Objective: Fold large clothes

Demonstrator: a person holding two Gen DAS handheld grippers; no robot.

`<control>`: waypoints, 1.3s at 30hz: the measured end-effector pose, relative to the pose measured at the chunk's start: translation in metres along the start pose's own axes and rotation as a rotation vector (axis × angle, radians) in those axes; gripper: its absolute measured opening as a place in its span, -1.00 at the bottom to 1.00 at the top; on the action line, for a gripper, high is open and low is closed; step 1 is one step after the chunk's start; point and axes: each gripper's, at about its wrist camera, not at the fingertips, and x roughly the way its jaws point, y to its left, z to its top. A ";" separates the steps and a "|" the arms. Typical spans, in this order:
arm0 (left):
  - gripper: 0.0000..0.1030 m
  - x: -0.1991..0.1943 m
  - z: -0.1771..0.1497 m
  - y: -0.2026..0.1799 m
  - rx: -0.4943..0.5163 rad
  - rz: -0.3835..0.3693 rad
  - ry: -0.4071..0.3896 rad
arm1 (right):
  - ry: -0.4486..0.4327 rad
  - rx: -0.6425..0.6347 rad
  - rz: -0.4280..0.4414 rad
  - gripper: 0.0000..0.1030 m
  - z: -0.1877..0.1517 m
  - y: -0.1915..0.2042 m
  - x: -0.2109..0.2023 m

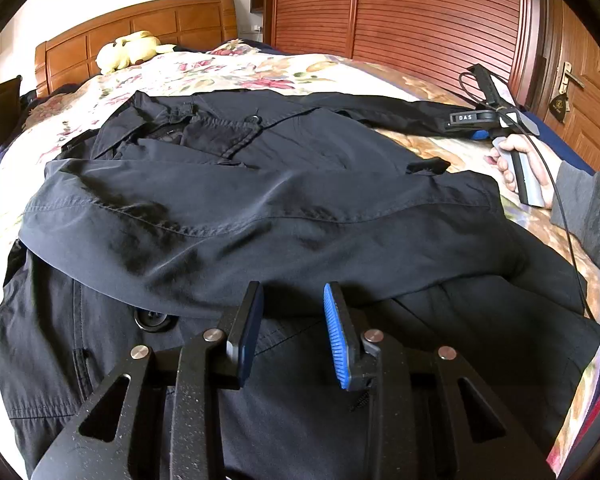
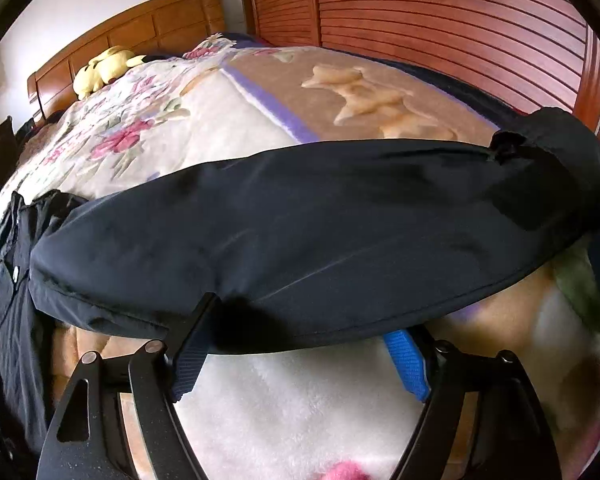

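Black coat (image 1: pixel 228 208) spread on the bed (image 1: pixel 204 76), one sleeve folded across.

Left gripper (image 1: pixel 294 332) parted, pinching nothing.

Right gripper (image 2: pixel 300 344) spread wide; fingertips hidden beneath the other sleeve (image 2: pixel 300 232), contact unclear.

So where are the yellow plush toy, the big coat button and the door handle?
yellow plush toy (image 1: pixel 128 53), left wrist view, middle of its body by the headboard.
coat button (image 1: pixel 153 319), left wrist view, its centre.
door handle (image 1: pixel 568 76), left wrist view, on the brass lever.
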 end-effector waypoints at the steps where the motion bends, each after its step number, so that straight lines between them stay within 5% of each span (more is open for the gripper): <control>1: -0.37 0.000 0.000 0.000 0.000 0.000 0.000 | 0.003 -0.007 -0.007 0.56 0.001 0.002 0.001; 3: -0.37 0.000 0.000 0.000 0.000 -0.001 0.000 | 0.012 -0.031 -0.017 0.52 0.005 0.008 0.003; 4: -0.37 0.000 0.000 0.000 -0.001 -0.001 0.000 | 0.012 -0.056 -0.010 0.24 0.008 0.012 0.003; 5: -0.37 0.000 0.000 0.000 -0.001 -0.001 0.000 | 0.012 -0.093 0.009 -0.46 0.010 0.016 0.002; 6: -0.37 0.000 0.000 0.000 -0.001 -0.001 0.000 | 0.012 -0.151 0.006 -0.69 0.013 0.024 0.001; 8: -0.37 0.000 0.000 0.000 -0.002 -0.001 0.000 | -0.010 -0.223 -0.018 -0.84 0.018 0.035 -0.005; 17: -0.37 -0.008 0.001 0.007 -0.039 0.008 -0.014 | -0.119 -0.321 0.064 -0.89 0.029 0.088 -0.079; 28: -0.37 -0.048 0.006 0.021 -0.051 0.037 -0.059 | -0.199 -0.544 0.207 -0.89 -0.016 0.178 -0.172; 39: -0.37 -0.089 0.001 0.037 -0.076 0.038 -0.097 | -0.085 -0.536 0.273 -0.89 -0.045 0.199 -0.188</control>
